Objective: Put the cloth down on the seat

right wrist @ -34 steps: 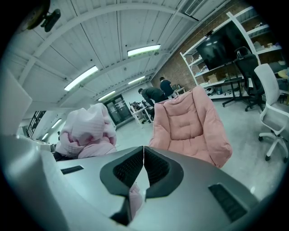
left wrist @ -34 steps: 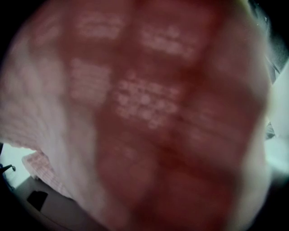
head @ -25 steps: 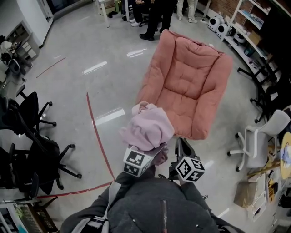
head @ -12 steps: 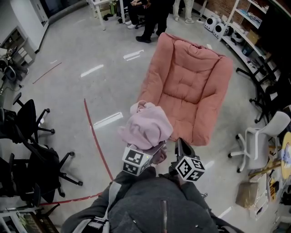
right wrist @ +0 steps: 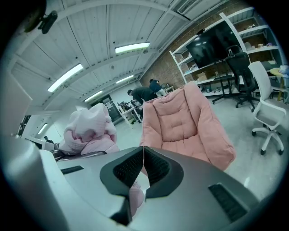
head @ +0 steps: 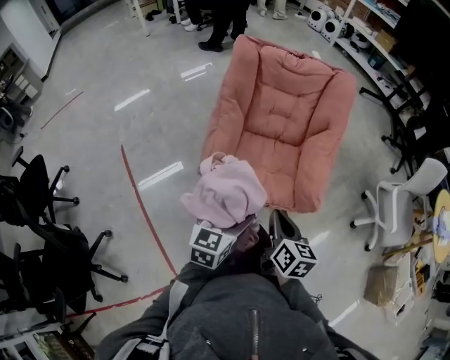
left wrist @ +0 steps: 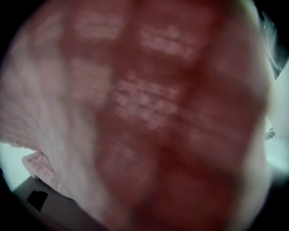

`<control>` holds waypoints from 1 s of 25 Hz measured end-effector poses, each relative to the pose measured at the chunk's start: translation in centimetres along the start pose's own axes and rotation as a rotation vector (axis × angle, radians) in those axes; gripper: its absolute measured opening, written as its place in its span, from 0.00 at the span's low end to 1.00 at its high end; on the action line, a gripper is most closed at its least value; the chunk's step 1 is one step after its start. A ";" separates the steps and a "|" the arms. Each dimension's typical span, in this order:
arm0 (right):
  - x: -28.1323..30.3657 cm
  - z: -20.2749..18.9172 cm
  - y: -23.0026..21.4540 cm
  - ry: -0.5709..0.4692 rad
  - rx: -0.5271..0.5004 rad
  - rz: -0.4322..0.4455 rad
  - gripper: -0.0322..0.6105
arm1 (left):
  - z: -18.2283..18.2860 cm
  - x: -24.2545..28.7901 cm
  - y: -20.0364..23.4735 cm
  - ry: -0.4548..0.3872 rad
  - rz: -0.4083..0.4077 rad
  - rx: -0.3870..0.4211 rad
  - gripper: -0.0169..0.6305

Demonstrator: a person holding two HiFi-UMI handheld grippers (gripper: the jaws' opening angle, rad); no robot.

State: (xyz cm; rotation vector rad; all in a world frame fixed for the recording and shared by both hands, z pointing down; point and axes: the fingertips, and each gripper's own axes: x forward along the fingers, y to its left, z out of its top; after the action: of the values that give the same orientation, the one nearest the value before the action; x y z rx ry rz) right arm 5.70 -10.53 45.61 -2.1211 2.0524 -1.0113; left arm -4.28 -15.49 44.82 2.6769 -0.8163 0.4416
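Note:
A bundled pale pink cloth [head: 226, 193] rides on my left gripper [head: 223, 235], which is shut on it; its jaws are hidden under the fabric. In the left gripper view the cloth [left wrist: 149, 113] fills the whole picture as a blur. The salmon-pink cushioned seat [head: 281, 140] lies on the floor just beyond the bundle. My right gripper [head: 279, 218] hovers beside the cloth on its right, shut with nothing between its pads. In the right gripper view its shut jaws [right wrist: 143, 151] point at the seat [right wrist: 180, 122], with the cloth [right wrist: 88, 128] to the left.
Black office chairs [head: 49, 232] stand at the left and a white office chair [head: 404, 204] at the right. A red tape line [head: 144, 211] runs across the grey floor. People [head: 218, 21] stand behind the seat, and shelves [head: 383, 63] line the right wall.
I have stepped slightly forward, so the seat lies a little nearer and the floor has shifted in view. Both grippers keep their pose and the cloth stays on the left one.

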 end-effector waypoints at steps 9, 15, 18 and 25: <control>0.8 -0.2 -3.6 0.039 0.034 -0.053 0.07 | -1.6 3.2 -1.6 0.081 -0.043 -0.007 0.75; 3.4 0.5 -5.8 0.022 0.056 -0.057 0.07 | -2.6 6.6 -1.9 0.125 -0.068 -0.002 0.75; 4.5 1.2 -7.1 0.017 0.050 -0.060 0.07 | -2.5 8.5 -2.0 0.125 -0.072 -0.009 0.75; 7.2 2.6 -11.3 0.014 0.049 -0.100 0.07 | -2.2 13.4 -1.8 0.138 -0.070 -0.017 0.75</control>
State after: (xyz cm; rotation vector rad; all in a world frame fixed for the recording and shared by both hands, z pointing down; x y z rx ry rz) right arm 16.39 -16.55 51.58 -2.2180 1.9237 -1.0798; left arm 6.91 -19.67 51.49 2.6164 -0.6810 0.5921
